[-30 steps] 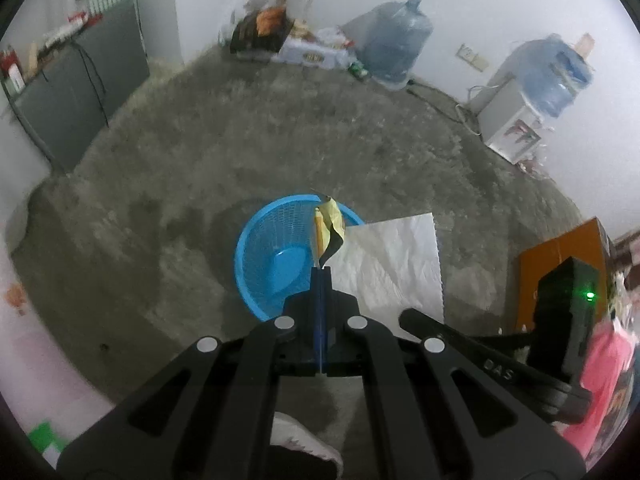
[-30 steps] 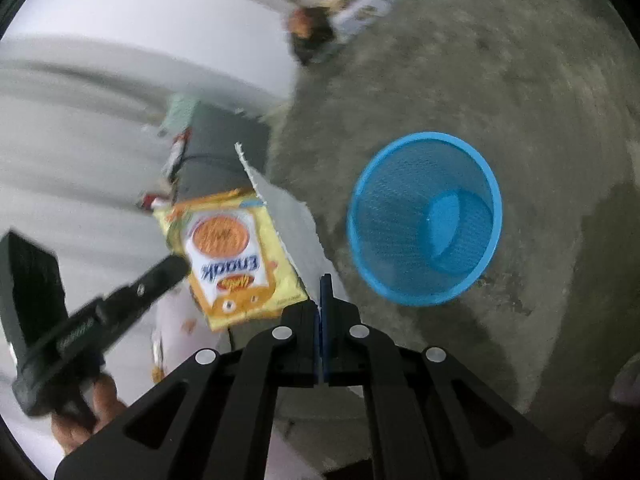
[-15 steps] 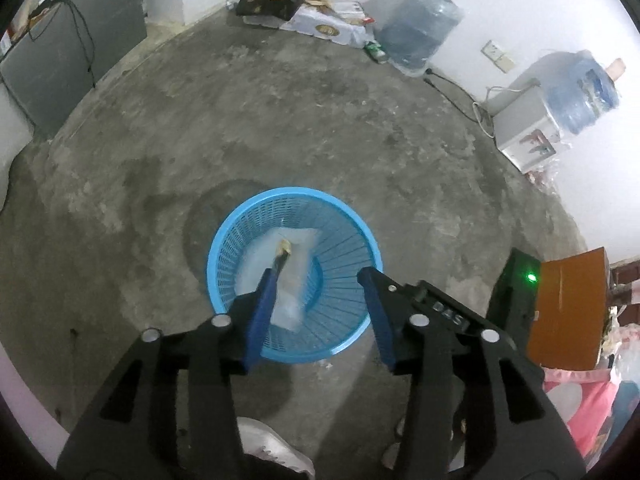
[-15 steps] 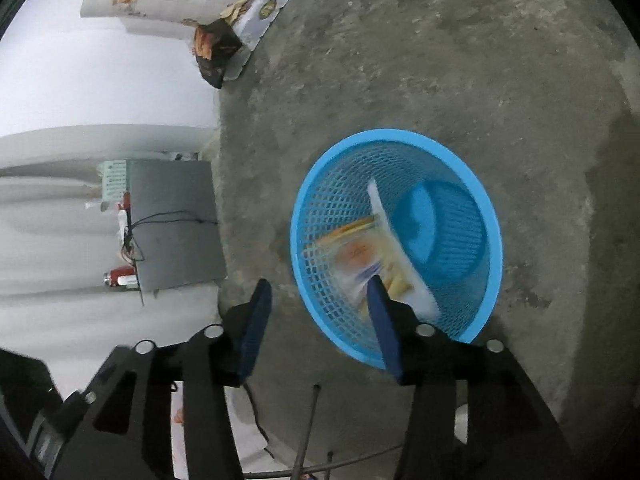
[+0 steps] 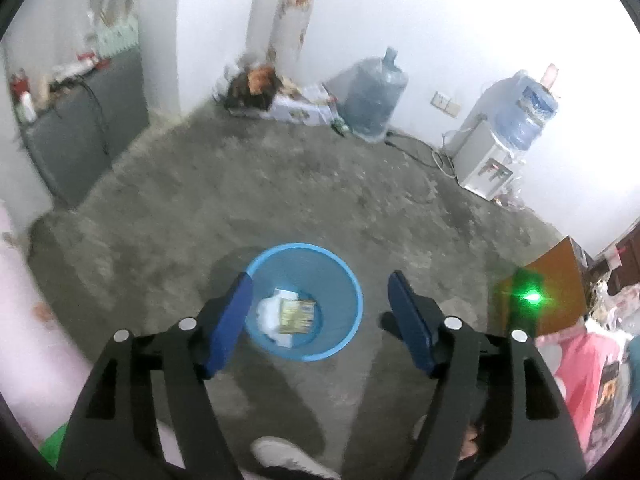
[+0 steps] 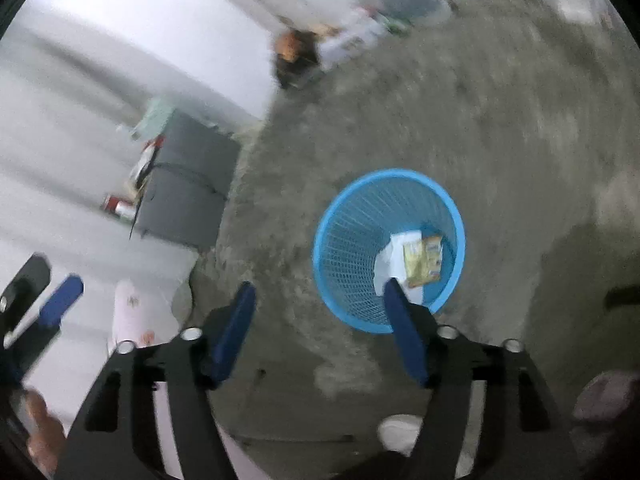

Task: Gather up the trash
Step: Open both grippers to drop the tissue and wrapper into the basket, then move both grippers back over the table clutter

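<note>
Both claws have just been opening and now stand spread with nothing between them: left claw, right claw. White paper and yellow snack wrapper, pinched a second ago, now lie in the blue basket on the floor. Drop done; next trash, I'd say.

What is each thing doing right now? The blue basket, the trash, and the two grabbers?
blue basket: upright on the floor, trash inside.
yellow snack wrapper: lying in the basket's bottom.
white paper: in the basket, under the wrapper.
left gripper: just opened, empty.
right gripper: just opened, empty.
</note>
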The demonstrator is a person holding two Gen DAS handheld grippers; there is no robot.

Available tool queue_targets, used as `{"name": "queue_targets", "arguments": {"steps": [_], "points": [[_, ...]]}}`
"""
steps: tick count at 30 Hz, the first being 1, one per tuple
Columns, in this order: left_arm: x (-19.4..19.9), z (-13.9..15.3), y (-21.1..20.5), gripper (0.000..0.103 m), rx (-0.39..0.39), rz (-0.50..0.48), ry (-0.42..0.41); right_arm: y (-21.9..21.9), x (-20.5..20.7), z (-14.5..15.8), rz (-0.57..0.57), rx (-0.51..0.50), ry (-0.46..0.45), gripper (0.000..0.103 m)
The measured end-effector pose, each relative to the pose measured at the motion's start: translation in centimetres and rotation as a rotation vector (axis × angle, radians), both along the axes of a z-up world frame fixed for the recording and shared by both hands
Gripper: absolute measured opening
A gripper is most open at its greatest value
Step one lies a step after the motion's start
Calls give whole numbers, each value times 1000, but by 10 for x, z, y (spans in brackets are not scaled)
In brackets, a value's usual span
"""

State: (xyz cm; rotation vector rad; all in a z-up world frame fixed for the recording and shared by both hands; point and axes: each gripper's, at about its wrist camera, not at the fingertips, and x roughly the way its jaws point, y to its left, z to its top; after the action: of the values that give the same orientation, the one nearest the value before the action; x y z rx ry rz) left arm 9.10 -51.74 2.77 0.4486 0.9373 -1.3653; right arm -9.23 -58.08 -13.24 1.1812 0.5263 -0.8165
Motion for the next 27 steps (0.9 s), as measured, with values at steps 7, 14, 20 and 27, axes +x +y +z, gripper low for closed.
{"name": "queue_targets", "arguments": {"steps": [7,14,20,27], "points": [[0,64,133,84,-68,73,15,94,-6,103,119,-317,113,97],[1,89,268,84,-103,185,35,169,14,141,273,-412,156,97],[-1,96,376,84,-167,356,-43,237,50,165,428,-642,273,97],[17,99,497,84,-296,645,-36,298,70,197,582,-826,202,97]]}}
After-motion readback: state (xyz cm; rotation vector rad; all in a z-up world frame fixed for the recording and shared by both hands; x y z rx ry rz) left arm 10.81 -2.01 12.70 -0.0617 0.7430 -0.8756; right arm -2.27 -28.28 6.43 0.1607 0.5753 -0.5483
